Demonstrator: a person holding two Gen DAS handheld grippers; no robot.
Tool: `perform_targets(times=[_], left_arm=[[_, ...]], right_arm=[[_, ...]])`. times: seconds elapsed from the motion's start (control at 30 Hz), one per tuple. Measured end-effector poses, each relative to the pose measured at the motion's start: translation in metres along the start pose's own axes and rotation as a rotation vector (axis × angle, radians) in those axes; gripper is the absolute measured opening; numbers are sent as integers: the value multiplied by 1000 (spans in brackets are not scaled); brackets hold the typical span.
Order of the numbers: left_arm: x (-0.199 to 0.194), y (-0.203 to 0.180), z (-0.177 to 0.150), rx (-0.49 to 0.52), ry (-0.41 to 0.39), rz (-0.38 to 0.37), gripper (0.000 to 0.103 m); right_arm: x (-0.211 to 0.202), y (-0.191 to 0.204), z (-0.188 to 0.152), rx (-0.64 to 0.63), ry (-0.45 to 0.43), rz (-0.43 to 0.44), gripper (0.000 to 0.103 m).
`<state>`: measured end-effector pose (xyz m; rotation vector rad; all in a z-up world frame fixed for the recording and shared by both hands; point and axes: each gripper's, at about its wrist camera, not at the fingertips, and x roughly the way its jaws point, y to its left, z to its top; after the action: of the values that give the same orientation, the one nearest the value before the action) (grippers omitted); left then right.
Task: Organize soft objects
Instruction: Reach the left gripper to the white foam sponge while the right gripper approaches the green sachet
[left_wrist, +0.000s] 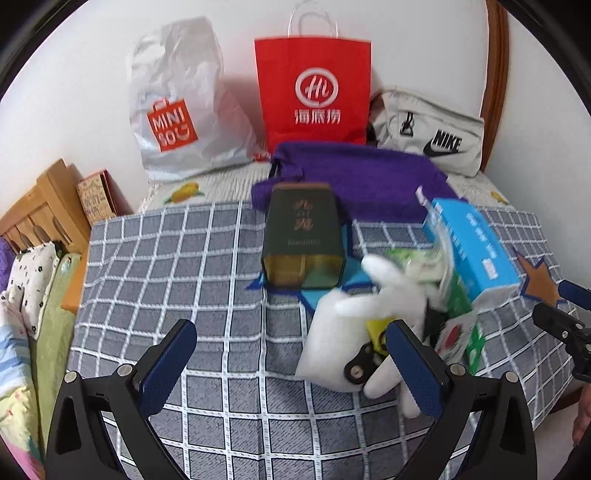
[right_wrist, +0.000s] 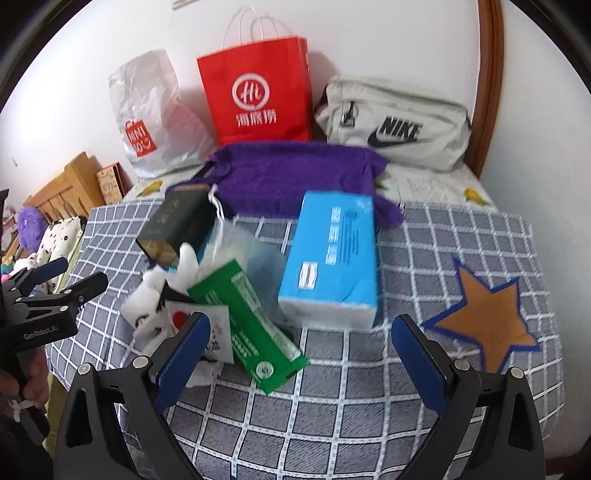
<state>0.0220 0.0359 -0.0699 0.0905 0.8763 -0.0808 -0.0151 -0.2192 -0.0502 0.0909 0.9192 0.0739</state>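
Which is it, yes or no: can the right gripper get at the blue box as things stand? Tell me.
Probably yes. The right gripper is open, and the blue box lies just ahead with its near end unblocked; only the green packet lies close on its left.

Grey blanket (right_wrist: 369, 406) with white grid — one orange, blue-edged star (right_wrist: 487, 317). Purple cloth (right_wrist: 295, 177), light-blue box (right_wrist: 332, 258), green packet (right_wrist: 251, 332), dark-green tin (left_wrist: 303, 236), red bag (left_wrist: 314, 92).

crinkled silver plastic bag (left_wrist: 173, 103), far ahead-left of the claw: orange "MINISO" panel | red paper carrier bag (left_wrist: 314, 88), straight ahead: "Hi" in a ring, 海底捞 | pale grey fabric pouch (right_wrist: 395, 122), ahead-right: "NIKE" (plus swoosh) | black handheld clamp (right_wrist: 37, 325), at left: "GenRobot.AI"
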Motion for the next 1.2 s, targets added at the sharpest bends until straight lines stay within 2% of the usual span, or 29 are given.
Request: perform_targets(times=[0.3, 0.47, 0.83, 1.1, 1.2], left_arm=[[38, 14, -15, 9, 63, 10, 103], [49, 3, -17, 80, 82, -2, 103], [29, 2, -38, 171, 56, -113, 103], [39, -11, -54, 274, 78, -80, 103], [44, -21, -56, 319, 58, -67, 103]], right_arm=[[30, -4, -19, 18, 85, 15, 98], [36, -3, -22, 14, 106, 16, 98], [41, -6, -22, 10, 114, 17, 98], [43, -3, -26, 5, 126, 41, 98], [46, -2, -28, 1, 136, 42, 98]])
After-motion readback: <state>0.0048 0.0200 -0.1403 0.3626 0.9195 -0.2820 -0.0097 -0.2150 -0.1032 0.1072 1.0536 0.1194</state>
